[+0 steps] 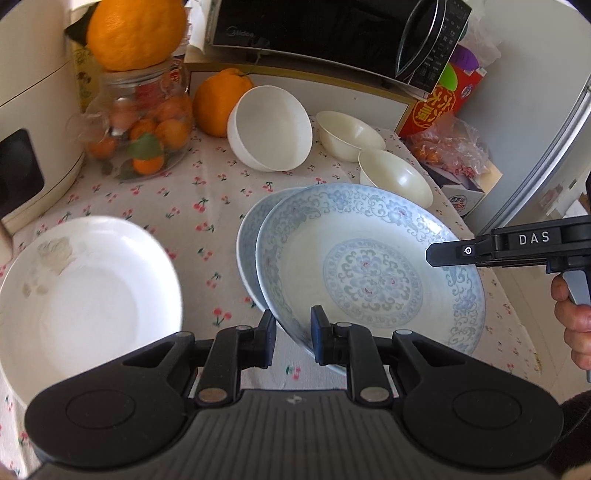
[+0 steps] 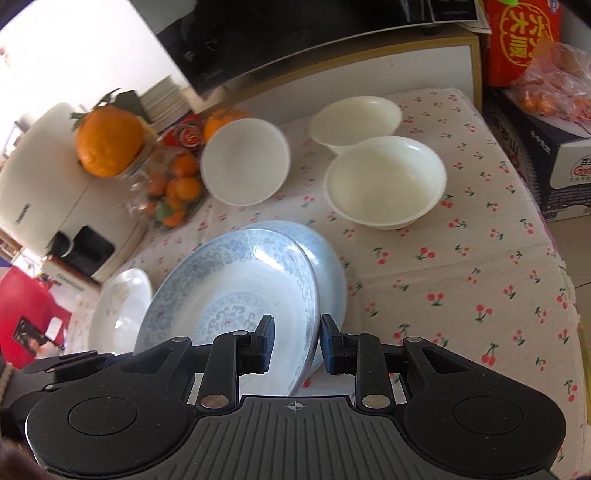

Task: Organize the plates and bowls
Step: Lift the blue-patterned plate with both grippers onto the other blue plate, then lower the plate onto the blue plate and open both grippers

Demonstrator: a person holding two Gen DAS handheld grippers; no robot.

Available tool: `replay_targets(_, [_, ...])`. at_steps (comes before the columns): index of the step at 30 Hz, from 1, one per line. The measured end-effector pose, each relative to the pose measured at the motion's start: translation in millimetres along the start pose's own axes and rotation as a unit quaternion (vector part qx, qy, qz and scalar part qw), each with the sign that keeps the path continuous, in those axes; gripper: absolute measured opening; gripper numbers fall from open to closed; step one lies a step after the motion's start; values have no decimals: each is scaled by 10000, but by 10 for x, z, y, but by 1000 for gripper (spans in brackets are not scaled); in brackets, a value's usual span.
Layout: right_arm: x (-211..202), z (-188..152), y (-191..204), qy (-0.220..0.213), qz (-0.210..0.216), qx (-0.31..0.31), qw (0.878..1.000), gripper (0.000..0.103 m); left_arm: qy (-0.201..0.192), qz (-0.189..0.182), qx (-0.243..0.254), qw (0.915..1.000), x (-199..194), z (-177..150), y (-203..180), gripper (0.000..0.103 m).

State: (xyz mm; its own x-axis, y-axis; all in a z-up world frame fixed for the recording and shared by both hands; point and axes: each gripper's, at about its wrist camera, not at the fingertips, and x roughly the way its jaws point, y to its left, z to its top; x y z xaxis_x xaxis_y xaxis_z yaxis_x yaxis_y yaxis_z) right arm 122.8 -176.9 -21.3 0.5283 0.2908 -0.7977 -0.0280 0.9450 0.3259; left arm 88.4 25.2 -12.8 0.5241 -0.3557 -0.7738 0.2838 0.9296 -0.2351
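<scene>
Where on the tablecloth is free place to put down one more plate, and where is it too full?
Widest bare cloth lies right of the patterned plates, in front of the nearer cream bowl. A smaller patch sits between the white plate, the jar and the tilted white bowl. The back row of bowls and fruit is crowded.

"Midea" stands in pale letters on the black microwave [image 1: 314,33]. "DAS" is printed in white on the right gripper [image 1: 439,254] body. The red box [image 2: 521,40] carries large yellow Chinese characters. The carton [image 2: 565,173] beside the table shows letters beginning "Gan", the rest cut off.
</scene>
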Motion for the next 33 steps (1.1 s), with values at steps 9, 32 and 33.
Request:
replay_targets(9, [200, 45, -112, 73, -374, 76, 9992, 26, 41, 328, 267, 9991, 210, 76, -115, 17])
replay_targets(32, [369, -5, 101, 61, -912, -596, 9940, 15, -195, 1277, 1029, 9863, 306, 24, -174, 20])
replay_targets(33, [363, -7, 118, 27, -913, -636, 9938, 15, -201, 1162, 988, 9881, 311, 22, -141, 20])
